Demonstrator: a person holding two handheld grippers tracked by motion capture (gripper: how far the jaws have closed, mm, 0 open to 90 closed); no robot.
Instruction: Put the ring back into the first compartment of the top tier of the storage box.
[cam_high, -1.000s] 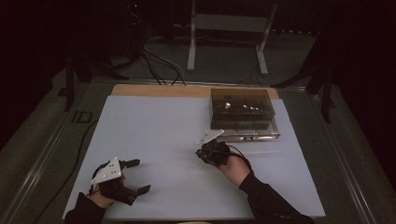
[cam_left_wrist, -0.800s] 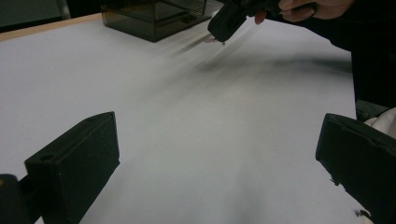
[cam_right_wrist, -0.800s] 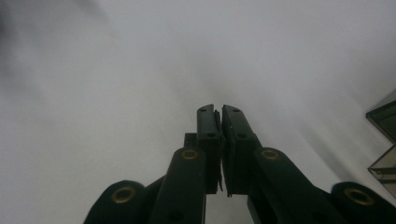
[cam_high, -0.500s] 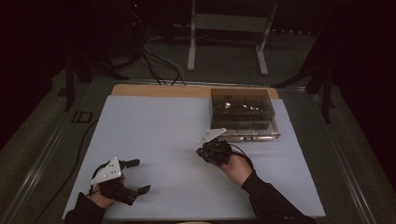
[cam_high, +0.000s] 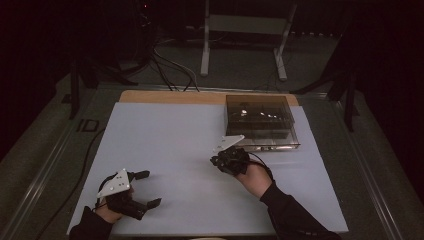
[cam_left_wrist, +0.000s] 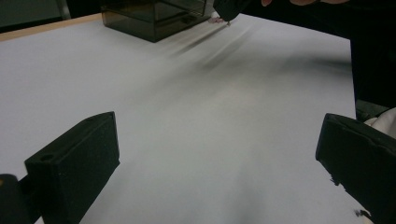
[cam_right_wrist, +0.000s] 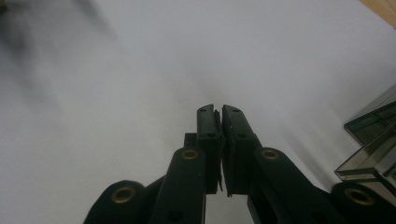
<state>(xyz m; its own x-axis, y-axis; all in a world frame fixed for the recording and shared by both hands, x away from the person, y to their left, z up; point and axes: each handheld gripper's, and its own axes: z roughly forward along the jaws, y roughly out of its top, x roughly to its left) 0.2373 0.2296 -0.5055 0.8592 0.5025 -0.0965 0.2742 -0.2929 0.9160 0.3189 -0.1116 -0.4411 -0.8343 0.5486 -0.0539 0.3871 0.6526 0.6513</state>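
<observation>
Item: smoked clear box (cam_high: 261, 121), closed, far right of white mat (cam_high: 165, 145); untouched. Right gripper (cam_high: 216, 161) just beside it, jaws pressed together, empty. Left gripper (cam_high: 148, 189) wide, empty. Work barely begun

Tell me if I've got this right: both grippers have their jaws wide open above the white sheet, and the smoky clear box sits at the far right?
Not quite. The left gripper is wide open, but the right gripper has its jaws shut together, as the right gripper view shows. The box does sit at the sheet's far right.
</observation>
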